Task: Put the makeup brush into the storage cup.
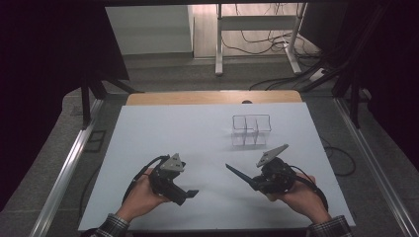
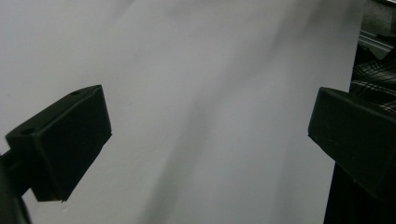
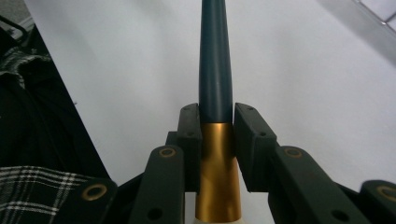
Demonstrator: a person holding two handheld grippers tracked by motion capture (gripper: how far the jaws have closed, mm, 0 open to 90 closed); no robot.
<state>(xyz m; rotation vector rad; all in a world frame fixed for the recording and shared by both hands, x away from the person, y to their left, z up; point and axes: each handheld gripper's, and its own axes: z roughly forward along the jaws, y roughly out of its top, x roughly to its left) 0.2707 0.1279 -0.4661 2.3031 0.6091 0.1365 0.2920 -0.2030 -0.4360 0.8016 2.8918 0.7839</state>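
Right gripper (image 3: 217,126): jaws clamped on a brush handle (image 3: 215,70), at its smooth copper-coloured ferrule (image 3: 218,177); the dark tapered, glossy shaft points away over the sheet.
Left gripper (image 2: 205,140): blocky matte black jaws spread wide, holding nothing.
Surface: pale matte table sheet (image 1: 163,128).
Beyond: clear, thin-walled compartment organizer (image 1: 251,129), well apart from the brush.

Two grippers, one pen (image 3: 215,70), one clear organiser (image 1: 251,130), one table (image 1: 163,128)
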